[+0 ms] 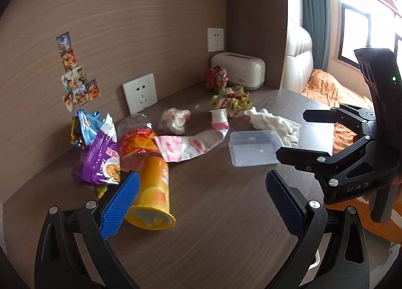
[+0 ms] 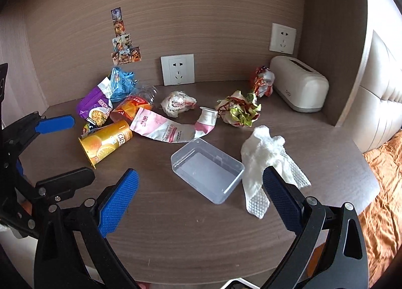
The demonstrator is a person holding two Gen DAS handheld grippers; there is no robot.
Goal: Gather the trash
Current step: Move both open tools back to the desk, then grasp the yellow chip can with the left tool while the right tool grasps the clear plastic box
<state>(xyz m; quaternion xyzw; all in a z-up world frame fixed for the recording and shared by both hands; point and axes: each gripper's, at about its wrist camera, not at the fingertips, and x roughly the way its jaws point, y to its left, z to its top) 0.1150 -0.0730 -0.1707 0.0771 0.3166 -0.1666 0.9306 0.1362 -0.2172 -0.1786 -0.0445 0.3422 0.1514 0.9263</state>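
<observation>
Trash lies on a brown desk [image 2: 191,233]. An orange paper cup [image 1: 153,196] [image 2: 106,141] lies on its side next to a purple noodle packet [image 1: 100,163] [image 2: 95,108]. A pink pouch [image 2: 168,128], a clear plastic box [image 2: 207,169] [image 1: 255,148] and a white paper towel [image 2: 266,160] lie in the middle. My left gripper [image 1: 201,203] is open and empty, its left pad beside the orange cup. My right gripper [image 2: 198,203] is open and empty above the desk's front, near the clear box and the towel.
A crumpled green wrapper [image 2: 238,111], a red wrapper [image 2: 262,84], a white wad [image 2: 178,102] and a blue bag [image 2: 123,84] lie further back. A white toaster [image 2: 299,86] stands at the back right. Wall sockets [image 2: 177,69] sit behind. An orange bed [image 2: 384,188] is to the right.
</observation>
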